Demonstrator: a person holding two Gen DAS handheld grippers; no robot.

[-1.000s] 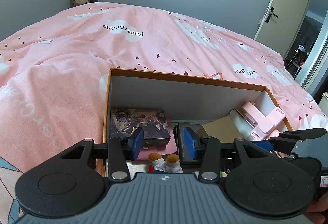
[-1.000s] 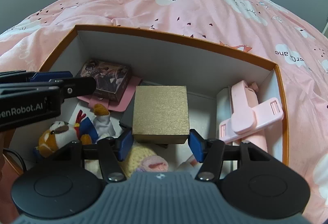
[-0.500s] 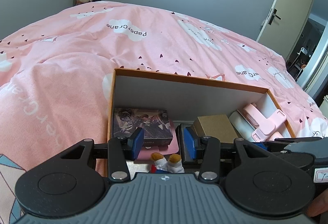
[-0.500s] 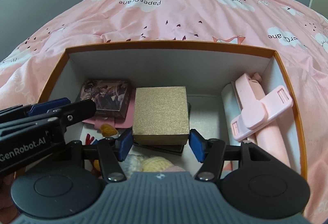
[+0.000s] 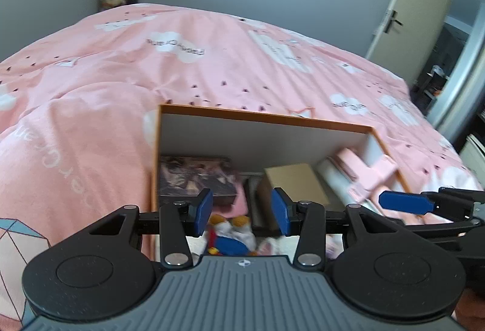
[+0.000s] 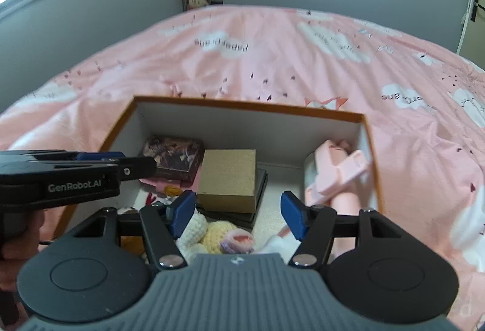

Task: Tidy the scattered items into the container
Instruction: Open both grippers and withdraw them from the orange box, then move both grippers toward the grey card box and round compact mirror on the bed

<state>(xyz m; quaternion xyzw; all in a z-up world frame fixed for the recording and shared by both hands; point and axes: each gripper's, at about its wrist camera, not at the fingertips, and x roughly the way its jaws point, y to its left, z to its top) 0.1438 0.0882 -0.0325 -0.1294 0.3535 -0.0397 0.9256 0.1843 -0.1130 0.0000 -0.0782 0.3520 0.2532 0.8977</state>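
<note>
Both the left gripper (image 5: pixel 242 212) and right gripper (image 6: pixel 237 212) gape wide, empty, above the orange-rimmed white cardboard box (image 6: pixel 248 107) at frame centre, where the gold square box (image 6: pixel 229 179) lies among toys.

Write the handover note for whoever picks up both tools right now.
Left tool: open, empty, above the near left part of the box.
Right tool: open, empty, above the near middle of the box.
In the orange-rimmed box on the pink duvet: gold box on a dark flat case, picture-printed box at back left, pink folding stand at right, crocheted toy and a plush toy near the front.
Done: no loose item shows on the visible duvet.
Left: check the bed outside these views.
</note>
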